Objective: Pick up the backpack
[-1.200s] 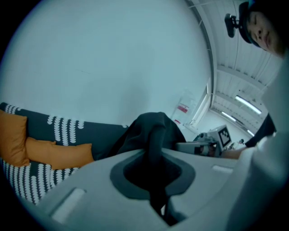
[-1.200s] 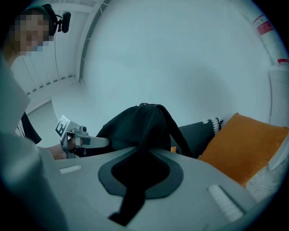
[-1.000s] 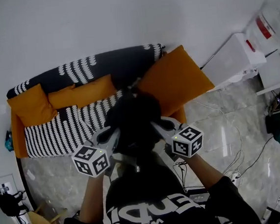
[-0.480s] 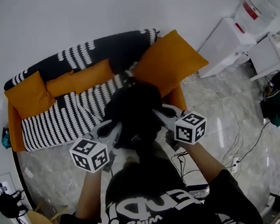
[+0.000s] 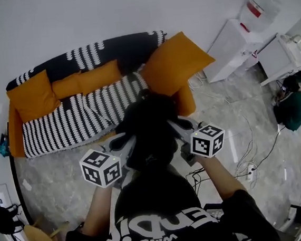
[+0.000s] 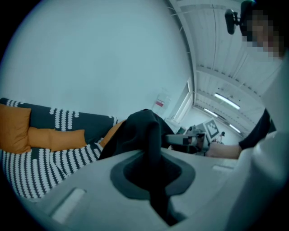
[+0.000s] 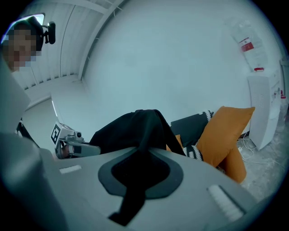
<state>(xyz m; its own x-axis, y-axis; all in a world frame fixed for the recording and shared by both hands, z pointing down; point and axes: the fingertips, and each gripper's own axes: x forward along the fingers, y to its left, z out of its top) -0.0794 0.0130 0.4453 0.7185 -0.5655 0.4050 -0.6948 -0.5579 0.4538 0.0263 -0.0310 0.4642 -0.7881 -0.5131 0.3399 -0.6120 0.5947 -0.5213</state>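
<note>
Left gripper (image 5: 125,144) is closed, its jaws pinching a fold of the black backpack (image 5: 148,128). Backpack hangs between the two grippers, raised in front of the person, near the front edge of the striped sofa (image 5: 71,125) with its orange cushions (image 5: 32,99). Right gripper (image 5: 176,128) is likewise closed, its jaws clamped on the backpack's opposite side.

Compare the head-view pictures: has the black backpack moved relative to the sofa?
Yes. The backpack, held by the left tool and right tool, has drawn back from the striped sofa toward the person and now hangs mostly over the floor.
</note>
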